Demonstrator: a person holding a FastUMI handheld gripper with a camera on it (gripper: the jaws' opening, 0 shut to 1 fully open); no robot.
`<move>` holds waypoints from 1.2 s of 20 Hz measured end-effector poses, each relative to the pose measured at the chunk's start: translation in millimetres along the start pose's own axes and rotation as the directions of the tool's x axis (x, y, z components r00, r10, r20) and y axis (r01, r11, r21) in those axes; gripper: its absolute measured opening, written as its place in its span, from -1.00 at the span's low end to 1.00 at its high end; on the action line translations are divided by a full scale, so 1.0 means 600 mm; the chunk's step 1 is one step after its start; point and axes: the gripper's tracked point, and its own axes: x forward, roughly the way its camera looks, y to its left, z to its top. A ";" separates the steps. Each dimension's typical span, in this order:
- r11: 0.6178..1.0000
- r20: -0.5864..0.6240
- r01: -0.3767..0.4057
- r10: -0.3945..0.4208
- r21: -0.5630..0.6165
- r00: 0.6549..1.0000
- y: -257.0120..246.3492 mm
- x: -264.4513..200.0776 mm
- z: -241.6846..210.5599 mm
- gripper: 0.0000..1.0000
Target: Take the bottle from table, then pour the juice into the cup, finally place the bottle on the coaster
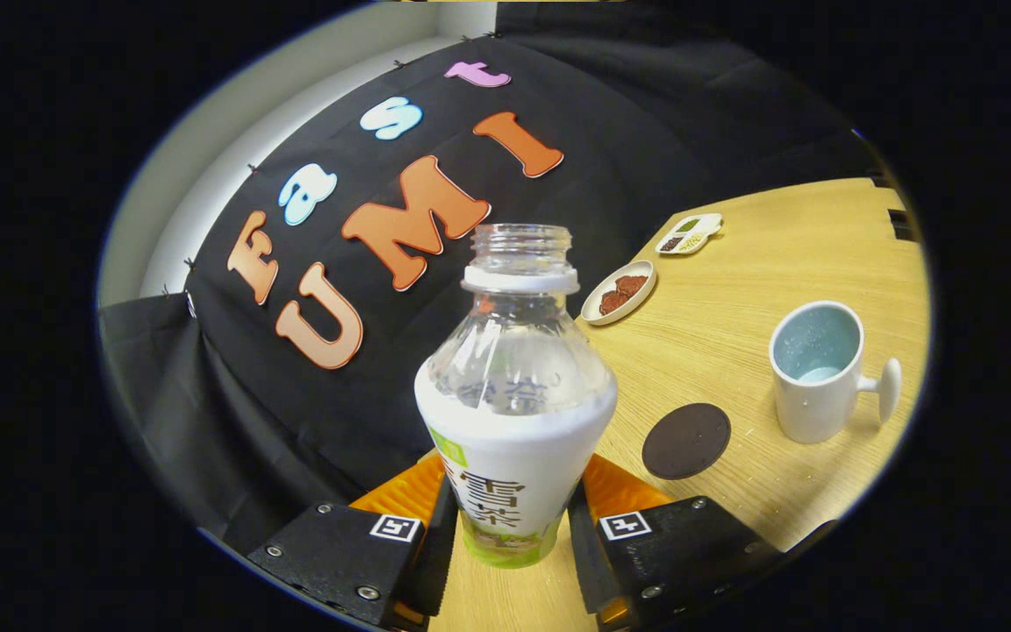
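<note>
The tongs (505,535) sit at the bottom centre of the frame, pinching the bottle (514,395) between their two fingers (435,544), one pressed on each side of its labelled lower body. The bottle rises up the middle of the frame, uncapped, its open threaded neck at the top; the upper part is clear plastic and a white label wraps the lower part. Its base looks lifted clear of the wooden bench (734,333), which spreads over the right half of the frame and appears tilted.

Right of the bottle, in the lower right, a dark round coaster (686,441) lies flat on the bench. Further right stands a white cup (817,373) with a pale blue inside, its handle pointing to the right; it is near the coaster but not touching it. Beyond them, towards the upper right, rest a small oval dish (618,292) holding brown pieces and, further back, a small divided tray (688,234).
</note>
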 end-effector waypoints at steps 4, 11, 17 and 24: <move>0.987 0.008 -0.046 0.045 0.154 0.999 0.006 -0.008 0.022 0.19; 0.935 0.016 -0.068 0.067 0.349 0.998 0.002 -0.014 0.041 0.19; 0.848 0.037 -0.079 0.070 0.525 0.997 -0.008 -0.020 0.061 0.19; 0.783 0.043 -0.075 0.061 0.618 0.997 -0.023 -0.002 0.078 0.19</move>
